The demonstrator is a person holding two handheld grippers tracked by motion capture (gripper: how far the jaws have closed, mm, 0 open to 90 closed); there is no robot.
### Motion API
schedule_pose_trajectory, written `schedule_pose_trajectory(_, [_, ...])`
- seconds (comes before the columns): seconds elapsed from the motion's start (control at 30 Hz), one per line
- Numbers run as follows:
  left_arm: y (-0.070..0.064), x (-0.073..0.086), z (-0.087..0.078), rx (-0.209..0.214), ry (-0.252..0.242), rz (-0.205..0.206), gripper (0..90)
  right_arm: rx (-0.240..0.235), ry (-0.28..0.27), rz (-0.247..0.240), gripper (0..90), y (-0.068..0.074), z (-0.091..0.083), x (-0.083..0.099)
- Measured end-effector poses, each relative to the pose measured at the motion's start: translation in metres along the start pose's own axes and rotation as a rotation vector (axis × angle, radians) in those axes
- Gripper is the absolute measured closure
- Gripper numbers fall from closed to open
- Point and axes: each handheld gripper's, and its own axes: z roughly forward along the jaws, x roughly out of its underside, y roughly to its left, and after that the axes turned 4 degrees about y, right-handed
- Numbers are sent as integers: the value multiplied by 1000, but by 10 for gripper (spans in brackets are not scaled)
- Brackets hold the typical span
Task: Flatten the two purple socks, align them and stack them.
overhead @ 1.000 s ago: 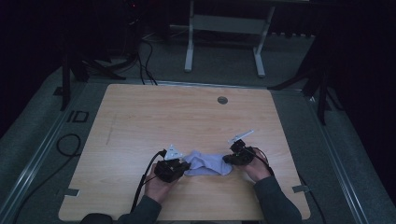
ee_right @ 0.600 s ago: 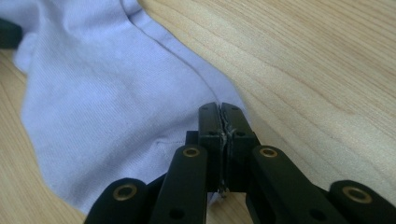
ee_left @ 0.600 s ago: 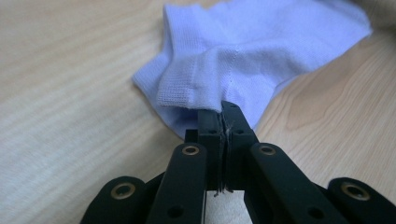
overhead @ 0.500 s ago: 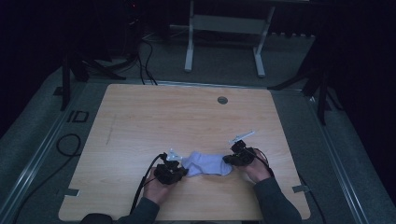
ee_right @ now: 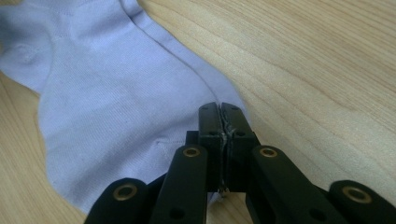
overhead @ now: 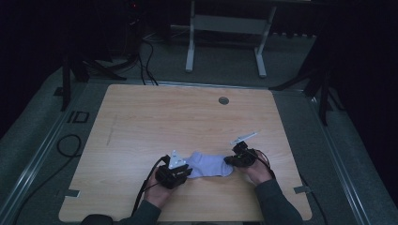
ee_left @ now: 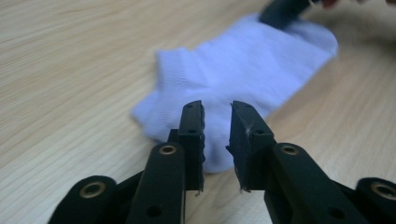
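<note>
So far the sock (overhead: 210, 164) lies flat at the surface's (overhead: 187, 117) six o'clock, pinched by the right gripper's (ee_right: 220, 122) closed fingers, while the left gripper's (ee_left: 217, 122) fingers are parted over its other end, ungrasped.

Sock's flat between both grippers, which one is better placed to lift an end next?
Probably the right gripper: its jaws are shut at the edge of the sock, seemingly pinching the fabric. The left gripper is open above the other end, gripping nothing.
</note>
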Motion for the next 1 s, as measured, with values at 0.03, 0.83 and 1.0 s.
schedule_pose_trajectory(0.03, [-2,0,5,-9,13,15,765,0,0,1,881,0,0,0])
schedule_pose_trajectory(0.83, [8,0,25,-38,36,-10,786,128,-26,-31,875,2,-19,-15])
schedule_pose_trajectory(1.0, [9,1,24,-16,27,-35,744,132,-62,-18,686,1,-16,-11])
